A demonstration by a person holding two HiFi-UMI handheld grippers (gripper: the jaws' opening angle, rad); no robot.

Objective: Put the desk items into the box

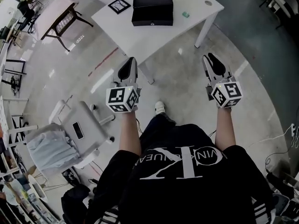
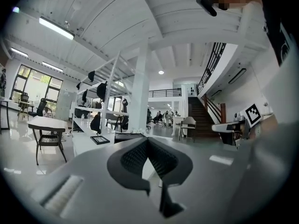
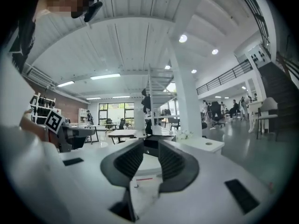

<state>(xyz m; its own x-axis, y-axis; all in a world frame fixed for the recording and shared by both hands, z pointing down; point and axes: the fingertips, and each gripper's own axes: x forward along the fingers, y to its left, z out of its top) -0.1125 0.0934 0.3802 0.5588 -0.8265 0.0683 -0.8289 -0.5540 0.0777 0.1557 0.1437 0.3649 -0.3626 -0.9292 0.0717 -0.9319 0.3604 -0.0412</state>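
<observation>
Left gripper (image 1: 130,61): I hold it out in front of me over the floor, short of the table; in the left gripper view its two black ribbed pads lean together and meet at the tips, with nothing between them

Right gripper (image 1: 211,56): level with the left one and well apart from it, also over the floor; in the right gripper view its pads stand a narrow gap apart and hold nothing, and I only see the far table through the gap

Marker cubes: one sits at the back of each gripper, just above my wrists, left cube (image 1: 122,99) and right cube (image 1: 227,94)

Box (image 1: 152,8): black and rectangular, on the white table (image 1: 154,38) ahead of me, well away from both grippers; from here I cannot say for certain whether its lid is raised

Desk items: a flat black square frame (image 1: 119,5) lies just to the left of the box, tilted against the table edge; a small green item (image 1: 185,14) lies to the right of the box, near it but apart; both are on the tabletop, outside the box

Me: I stand back from the table's near corner in a black printed shirt, both forearms stretched forward, one white shoe (image 1: 160,107) showing between the grippers

Surroundings: a grey office chair (image 1: 79,129) stands on the floor at my left, with pale cloth draped over its back
</observation>
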